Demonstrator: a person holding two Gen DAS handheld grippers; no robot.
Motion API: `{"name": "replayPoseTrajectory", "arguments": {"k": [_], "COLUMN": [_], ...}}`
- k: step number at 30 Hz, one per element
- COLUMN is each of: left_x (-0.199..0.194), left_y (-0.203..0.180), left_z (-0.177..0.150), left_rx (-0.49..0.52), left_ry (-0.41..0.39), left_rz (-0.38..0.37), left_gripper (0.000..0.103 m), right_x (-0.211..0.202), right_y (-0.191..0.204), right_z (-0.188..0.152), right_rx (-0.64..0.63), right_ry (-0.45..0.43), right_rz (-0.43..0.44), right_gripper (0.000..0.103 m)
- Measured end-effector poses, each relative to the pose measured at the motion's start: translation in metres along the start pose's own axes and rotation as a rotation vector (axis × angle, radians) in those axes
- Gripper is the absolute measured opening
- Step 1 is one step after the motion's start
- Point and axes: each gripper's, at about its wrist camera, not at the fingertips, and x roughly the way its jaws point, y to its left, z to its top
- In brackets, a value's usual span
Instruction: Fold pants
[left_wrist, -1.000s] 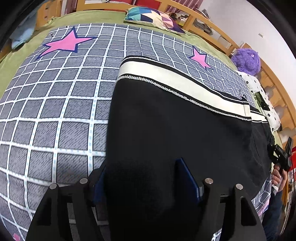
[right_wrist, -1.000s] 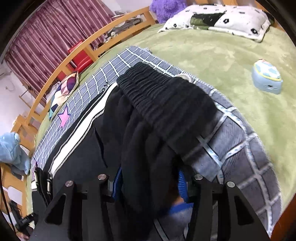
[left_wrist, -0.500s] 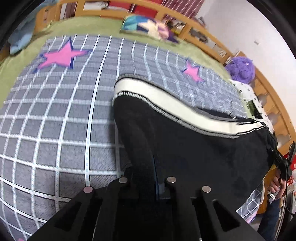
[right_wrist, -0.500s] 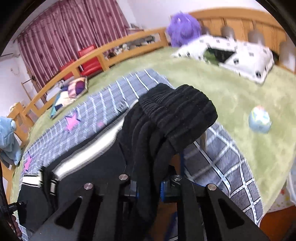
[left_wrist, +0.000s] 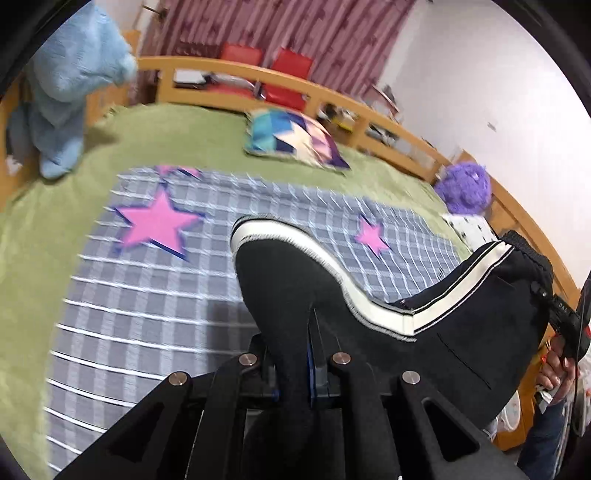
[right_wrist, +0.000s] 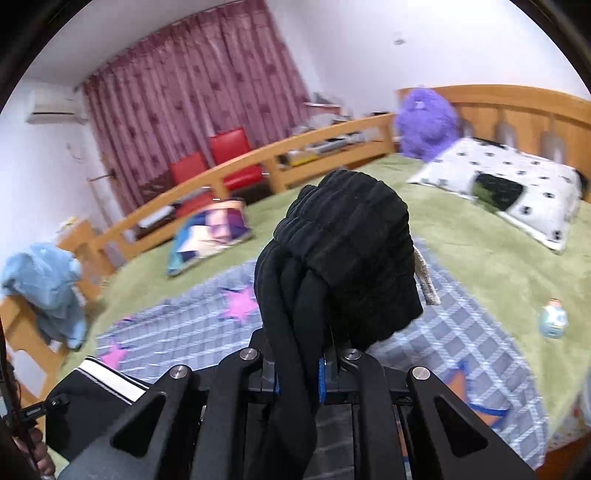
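Nearest to me, my left gripper (left_wrist: 295, 365) is clamped tight on a fold of the pants (left_wrist: 424, 332) at the leg end, black cloth bunched between the blue pads. A second ago those jaws stood wide around the flat fabric; now they are closed and the cloth is up off the blanket (left_wrist: 155, 295). My right gripper (right_wrist: 297, 369) has done the same at the other end — it was half open over the ribbed waistband (right_wrist: 351, 251), and now it pinches a thick wad of it, the band flopping forward over the fingers.

Between the two the pants hang in a sagging sling, white side stripe (left_wrist: 373, 310) curving down and up again, above the near part of the blanket rather than lying on it as before. I judge that both grips have taken and the lift is under way, so the fold itself can begin — bringing one end over toward the other.

Farther off, the patterned cushion (left_wrist: 295, 142) lies on the green bedspread (left_wrist: 166, 136), the spotted pillow (right_wrist: 517, 184) far right and a purple plush (right_wrist: 424, 122) against the headboard.
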Motion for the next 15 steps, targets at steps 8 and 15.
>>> {"name": "replayPoseTrajectory", "arguments": {"k": [8,15], "left_x": [0.009,0.046], "left_y": [0.099,0.141], "left_z": [-0.024,-0.082], "left_rx": [-0.072,-0.117], "left_ry": [0.113,0.264], "left_rz": [0.161,0.287], "left_gripper": [0.012,0.046], "right_x": [0.064,0.128], "right_y": [0.051,-0.017], "right_z": [-0.054,-0.118], "right_rx": [-0.057,-0.017], "right_ry": [0.152,0.397], "right_rz": [0.081,-0.096], "right_gripper": [0.014,0.022]}}
